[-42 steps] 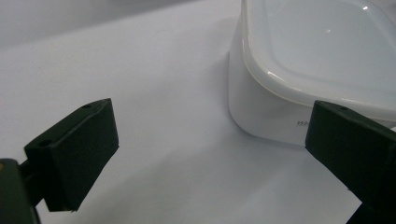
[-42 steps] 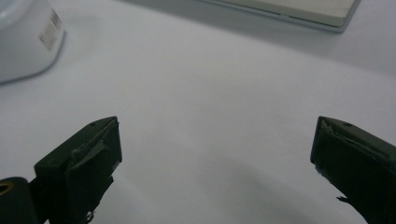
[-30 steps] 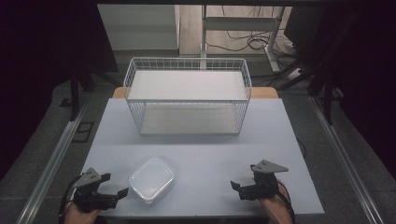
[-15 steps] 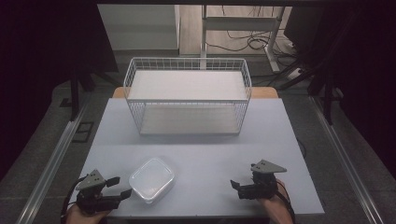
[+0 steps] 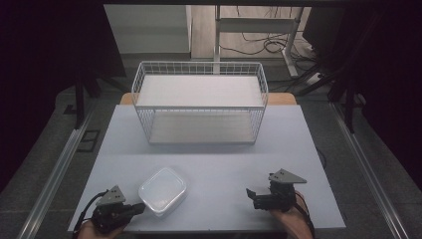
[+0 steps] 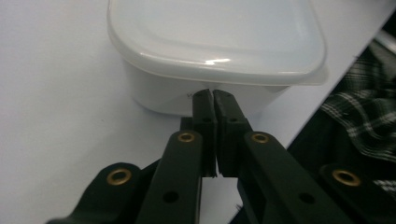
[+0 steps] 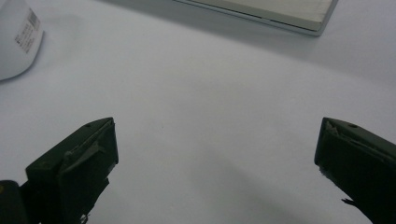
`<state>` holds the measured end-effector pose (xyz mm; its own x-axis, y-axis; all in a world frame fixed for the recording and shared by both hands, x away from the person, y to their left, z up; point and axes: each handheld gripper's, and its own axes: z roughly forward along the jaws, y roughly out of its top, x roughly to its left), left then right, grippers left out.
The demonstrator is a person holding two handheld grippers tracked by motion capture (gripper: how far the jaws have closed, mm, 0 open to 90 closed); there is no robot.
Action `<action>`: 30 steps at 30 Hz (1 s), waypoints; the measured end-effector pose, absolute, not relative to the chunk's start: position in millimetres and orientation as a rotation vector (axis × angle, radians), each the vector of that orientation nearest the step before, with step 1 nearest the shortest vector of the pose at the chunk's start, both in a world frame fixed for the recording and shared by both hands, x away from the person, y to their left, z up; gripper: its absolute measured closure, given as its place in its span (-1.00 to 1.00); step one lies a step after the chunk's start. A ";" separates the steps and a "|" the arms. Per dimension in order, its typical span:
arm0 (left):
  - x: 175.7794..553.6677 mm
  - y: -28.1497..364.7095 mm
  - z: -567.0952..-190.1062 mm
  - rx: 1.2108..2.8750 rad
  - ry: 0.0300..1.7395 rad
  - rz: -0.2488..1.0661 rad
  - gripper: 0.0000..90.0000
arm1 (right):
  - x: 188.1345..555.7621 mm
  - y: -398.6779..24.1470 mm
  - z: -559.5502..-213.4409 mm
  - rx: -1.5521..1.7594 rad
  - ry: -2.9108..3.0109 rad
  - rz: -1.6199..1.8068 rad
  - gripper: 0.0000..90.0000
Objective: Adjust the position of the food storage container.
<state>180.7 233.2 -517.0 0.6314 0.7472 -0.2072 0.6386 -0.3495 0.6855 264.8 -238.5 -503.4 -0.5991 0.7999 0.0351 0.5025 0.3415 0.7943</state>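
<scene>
Left gripper (image 6: 213, 95): jaws pressed together with nothing between them, the tips just short of or touching the side wall of a white lidded plastic container (image 6: 219, 42), below the lid's rim; contact cannot be confirmed. In the high view this gripper (image 5: 132, 209) sits at the near left corner of the table, held by a hand (image 5: 92, 230) at the bottom edge, and points rightward toward the container (image 5: 162, 190).

Right gripper (image 7: 215, 149): jaws spread wide, nothing between them, bare table surface beneath. In the high view it (image 5: 253, 195) sits near the front edge on the right, held by the right hand (image 5: 291, 219), a grey three-cornered plate on top, jaws directed leftward. It stands well apart from the container.

Container: rounded square, lid on, resting flat on the table (image 5: 214, 149) in the near half, left of centre, between the two grippers and much closer to the left one. A printed label shows on its side at the upper left corner of the right gripper view (image 7: 18, 37).

Wire basket (image 5: 199, 102): white, rectangular, standing at the far half of the table, centred, with a pale flat panel across its top and another at its base. Well apart from the container and both grippers.

Surroundings: grey floor, cables (image 5: 254, 42) behind the table, a plaid-patterned cloth (image 6: 359, 116) at the right edge of the left gripper view
</scene>
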 end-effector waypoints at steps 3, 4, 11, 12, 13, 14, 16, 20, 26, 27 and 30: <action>184.1 231.9 -517.2 2.073 1.105 0.189 0.99 | 265.3 -238.3 -503.3 1.168 2.256 1.141 -1.00; 185.6 231.8 -517.4 2.068 1.119 0.193 1.00 | 265.4 -238.2 -503.3 1.170 2.259 1.144 -1.00; 204.1 227.5 -524.3 2.065 1.205 0.194 1.00 | 266.3 -237.5 -498.5 1.177 2.277 1.161 -1.00; 207.0 227.6 -524.0 2.058 1.210 0.195 1.00 | 266.5 -237.6 -498.0 1.179 2.286 1.162 -0.98; 209.9 227.4 -523.6 2.049 1.215 0.199 1.00 | 266.9 -237.7 -497.8 1.183 2.298 1.162 -0.95; 213.0 227.5 -523.2 2.042 1.221 0.202 1.00 | 267.4 -237.7 -497.8 1.189 2.306 1.162 -0.93; 218.8 227.5 -522.9 2.033 1.229 0.209 1.00 | 268.7 -237.3 -497.5 1.196 2.329 1.164 -0.86; 229.8 228.7 -525.5 2.034 1.251 0.193 1.00 | 270.7 -234.8 -493.2 1.194 2.336 1.186 -0.66; 241.7 227.0 -526.4 2.022 1.254 0.176 1.00 | 274.3 -234.3 -490.3 1.201 2.327 1.204 -0.42; 243.6 225.5 -526.3 2.022 1.253 0.173 1.00 | 275.3 -234.2 -490.2 1.203 2.329 1.204 -0.38; 249.8 220.1 -526.1 2.025 1.241 0.162 1.00 | 277.3 -232.5 -490.7 1.196 2.350 1.201 -0.28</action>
<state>249.8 220.1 -526.1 0.5234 0.8116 -0.2596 0.7178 -0.2558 0.6475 277.3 -232.5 -490.7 -0.6346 0.7598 0.1414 0.5598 0.3258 0.7619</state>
